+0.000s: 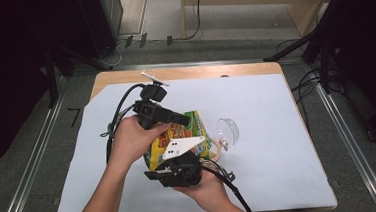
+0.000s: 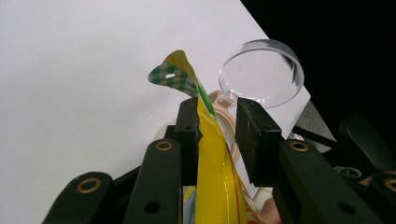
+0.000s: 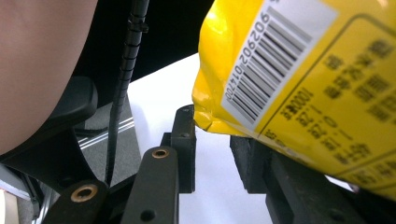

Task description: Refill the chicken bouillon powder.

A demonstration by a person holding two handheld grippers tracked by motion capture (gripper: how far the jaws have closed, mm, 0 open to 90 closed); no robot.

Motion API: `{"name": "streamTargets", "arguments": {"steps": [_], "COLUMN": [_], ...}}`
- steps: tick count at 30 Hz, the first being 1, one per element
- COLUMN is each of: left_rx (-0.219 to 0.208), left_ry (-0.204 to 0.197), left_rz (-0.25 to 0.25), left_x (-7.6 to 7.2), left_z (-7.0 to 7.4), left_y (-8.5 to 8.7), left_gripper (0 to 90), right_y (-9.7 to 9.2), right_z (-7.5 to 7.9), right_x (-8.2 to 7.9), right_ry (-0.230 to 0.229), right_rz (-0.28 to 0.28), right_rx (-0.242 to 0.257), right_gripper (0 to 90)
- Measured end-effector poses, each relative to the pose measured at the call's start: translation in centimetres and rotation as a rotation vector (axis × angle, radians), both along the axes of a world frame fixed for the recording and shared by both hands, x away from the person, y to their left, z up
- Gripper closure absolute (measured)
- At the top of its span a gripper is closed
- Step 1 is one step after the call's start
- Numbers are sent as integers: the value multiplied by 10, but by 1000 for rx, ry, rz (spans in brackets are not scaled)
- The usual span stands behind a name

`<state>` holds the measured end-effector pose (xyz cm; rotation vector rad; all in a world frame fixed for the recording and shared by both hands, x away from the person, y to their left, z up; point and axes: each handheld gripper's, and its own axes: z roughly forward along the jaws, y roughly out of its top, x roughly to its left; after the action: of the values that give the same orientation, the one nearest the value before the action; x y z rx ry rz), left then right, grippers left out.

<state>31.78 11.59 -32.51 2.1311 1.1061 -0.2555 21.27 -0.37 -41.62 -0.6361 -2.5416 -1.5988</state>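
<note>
A yellow snack bag [image 1: 193,128] with a green checked top stands upright between both grippers near the table's middle. My left gripper [image 1: 183,120] comes from the upper left. In the left gripper view it [image 2: 217,109] has the bag's top edge [image 2: 210,140] between its jaws, flat against one pad. Deeper in, the bag spans the space between the jaws. My right gripper [image 1: 162,161] is at the bag's lower end. In the right gripper view it [image 3: 212,127] has the bag's barcode corner [image 3: 261,70] wedged between its tips.
A clear jar [image 1: 215,149] with a beige rim stands right behind the bag, its round clear lid [image 1: 228,131] flipped open to the right; the lid [image 2: 261,72] looms past the left jaws. White sheet [image 1: 271,175] covers the wooden table. Cables trail from both grippers.
</note>
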Motion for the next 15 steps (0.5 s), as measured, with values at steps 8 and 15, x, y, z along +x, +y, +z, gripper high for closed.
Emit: {"name": "streamTargets", "arguments": {"steps": [8, 15], "left_rx": [4, 4], "left_ry": [0, 4], "left_rz": [-2, 2], "left_x": [0, -2], "left_z": [0, 0], "left_y": [0, 0], "left_gripper": [711, 710], "right_y": [0, 0], "right_z": [0, 0], "right_x": [-1, -2], "right_ry": [-4, -3], "right_rz": [-2, -1], "right_rx": [-3, -3], "right_gripper": [728, 728]}}
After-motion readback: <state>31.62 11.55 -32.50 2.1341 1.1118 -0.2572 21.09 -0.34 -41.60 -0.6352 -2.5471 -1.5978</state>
